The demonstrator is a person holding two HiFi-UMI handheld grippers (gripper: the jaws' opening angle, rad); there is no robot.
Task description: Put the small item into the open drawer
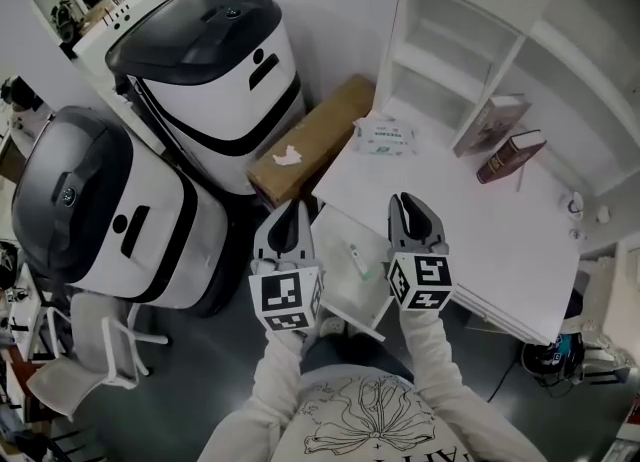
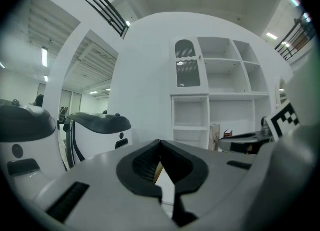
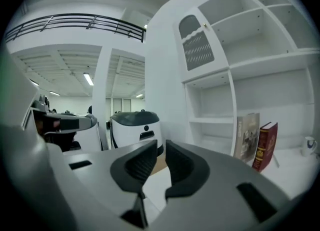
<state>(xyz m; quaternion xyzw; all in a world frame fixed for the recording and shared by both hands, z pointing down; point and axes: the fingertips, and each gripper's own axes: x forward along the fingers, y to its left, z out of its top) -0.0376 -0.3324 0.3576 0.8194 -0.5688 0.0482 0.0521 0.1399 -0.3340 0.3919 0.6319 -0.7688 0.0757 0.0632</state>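
The person's pale sleeves [image 1: 430, 350] run out of the head view at 6 o'clock. Their marker cubes cover the near end of the open drawer [image 1: 335, 295], so its front is hidden.

The left hand-held gripper [image 1: 292, 208] has its jaws closed tip to tip with nothing in them. The right hand-held gripper [image 1: 405, 202] has its jaws a narrow slit apart, also empty.

The small item [image 1: 357, 260] lies inside the drawer between the two grippers. It is at about 4 o'clock from the left tips and 7 o'clock from the right, and touches neither. It is slim and pale, possibly a pen, but too small to tell. Both gripper views look over it.

Beyond, on the white table [image 1: 470, 240], a tissue pack [image 1: 383, 137] sits at the far edge and two books [image 1: 505, 140] lean by the shelving [image 1: 440, 60]. A cardboard box [image 1: 315, 135] stands off the table's 10 o'clock corner. Past it stand two white-and-black machines [image 1: 215, 70].
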